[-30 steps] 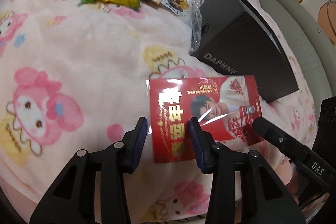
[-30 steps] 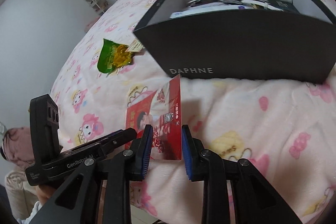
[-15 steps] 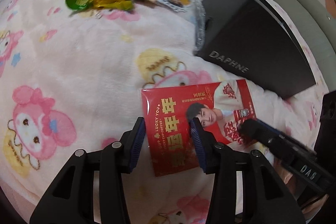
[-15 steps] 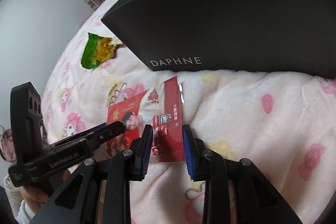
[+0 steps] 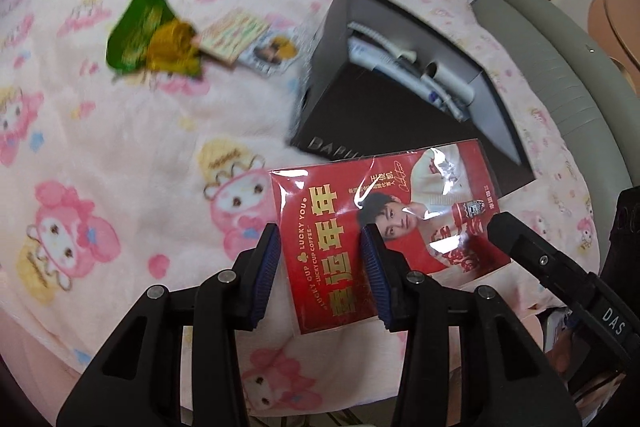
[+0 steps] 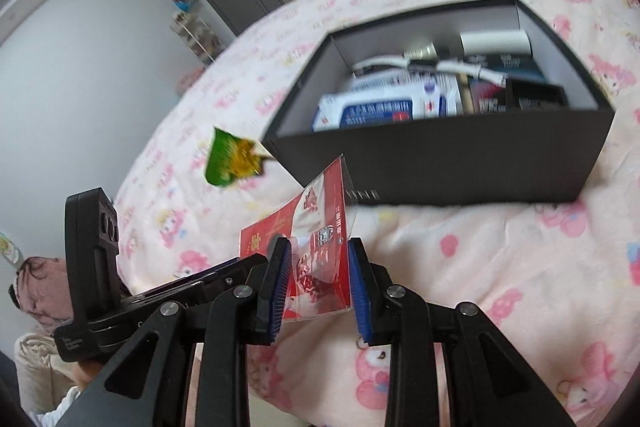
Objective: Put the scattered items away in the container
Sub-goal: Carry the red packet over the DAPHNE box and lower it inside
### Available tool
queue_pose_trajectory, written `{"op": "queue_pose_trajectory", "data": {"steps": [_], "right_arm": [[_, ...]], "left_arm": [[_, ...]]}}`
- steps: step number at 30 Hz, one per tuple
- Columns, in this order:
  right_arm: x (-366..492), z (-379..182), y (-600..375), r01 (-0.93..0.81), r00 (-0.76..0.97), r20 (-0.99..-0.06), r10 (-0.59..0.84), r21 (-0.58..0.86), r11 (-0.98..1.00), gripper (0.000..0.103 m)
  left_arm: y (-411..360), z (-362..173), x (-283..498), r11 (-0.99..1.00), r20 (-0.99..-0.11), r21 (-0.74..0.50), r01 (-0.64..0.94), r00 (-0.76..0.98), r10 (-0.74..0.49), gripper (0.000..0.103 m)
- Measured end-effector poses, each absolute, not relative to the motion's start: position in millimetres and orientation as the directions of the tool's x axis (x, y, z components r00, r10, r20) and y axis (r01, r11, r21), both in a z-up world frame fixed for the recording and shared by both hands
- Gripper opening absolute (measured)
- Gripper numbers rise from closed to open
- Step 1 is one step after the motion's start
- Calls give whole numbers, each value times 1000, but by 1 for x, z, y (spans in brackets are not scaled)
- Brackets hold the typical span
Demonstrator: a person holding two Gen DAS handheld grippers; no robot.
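Observation:
A red coffee packet (image 5: pixel 320 259) in a clear sleeve hangs tilted just above the pink blanket, in front of the black DAPHNE box (image 5: pixel 380 123). My right gripper (image 6: pixel 319 247) is shut on the packet's (image 6: pixel 316 223) near end, and the sleeve bows between its blue pads. In the left wrist view my left gripper (image 5: pixel 320 233) stands open over the packet's left part, and its right finger covers the packet. One right finger (image 5: pixel 520 243) lies over the packet's right end. The open box (image 6: pixel 460 163) holds several items.
A green snack bag (image 5: pixel 136 23) with a yellow wrapper (image 5: pixel 172 47), a small card (image 5: pixel 236 35) and a round-picture packet (image 5: pixel 276 51) lie on the blanket left of the box. A grey padded edge (image 5: pixel 560 75) runs along the right.
Both grippers have risen and the red packet has come up off the blanket with them. The inside of the box has come into view.

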State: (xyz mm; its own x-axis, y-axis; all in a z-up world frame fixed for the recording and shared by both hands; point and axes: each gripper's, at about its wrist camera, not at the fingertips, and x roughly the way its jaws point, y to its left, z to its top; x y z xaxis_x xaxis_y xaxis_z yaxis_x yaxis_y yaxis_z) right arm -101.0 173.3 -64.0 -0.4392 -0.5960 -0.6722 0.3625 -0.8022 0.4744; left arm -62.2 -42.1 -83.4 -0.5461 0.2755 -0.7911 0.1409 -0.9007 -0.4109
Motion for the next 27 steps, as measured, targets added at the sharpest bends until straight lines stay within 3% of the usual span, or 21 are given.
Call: {"op": "queue_pose_trajectory", "data": {"steps": [12, 19, 27], "right_arm": [[-135, -23, 184, 422, -512, -610, -605, 435, -795, 26], [-162, 4, 191, 511, -570, -565, -597, 325, -795, 26], [-198, -21, 242, 419, -576, -556, -599, 429, -800, 26]], "left_arm": [[-24, -42, -100, -941, -760, -331, 72, -611, 221, 42], [7, -28, -134, -969, -764, -247, 31, -621, 175, 42], [49, -36, -175, -975, -777, -223, -1, -604, 178, 42]]}}
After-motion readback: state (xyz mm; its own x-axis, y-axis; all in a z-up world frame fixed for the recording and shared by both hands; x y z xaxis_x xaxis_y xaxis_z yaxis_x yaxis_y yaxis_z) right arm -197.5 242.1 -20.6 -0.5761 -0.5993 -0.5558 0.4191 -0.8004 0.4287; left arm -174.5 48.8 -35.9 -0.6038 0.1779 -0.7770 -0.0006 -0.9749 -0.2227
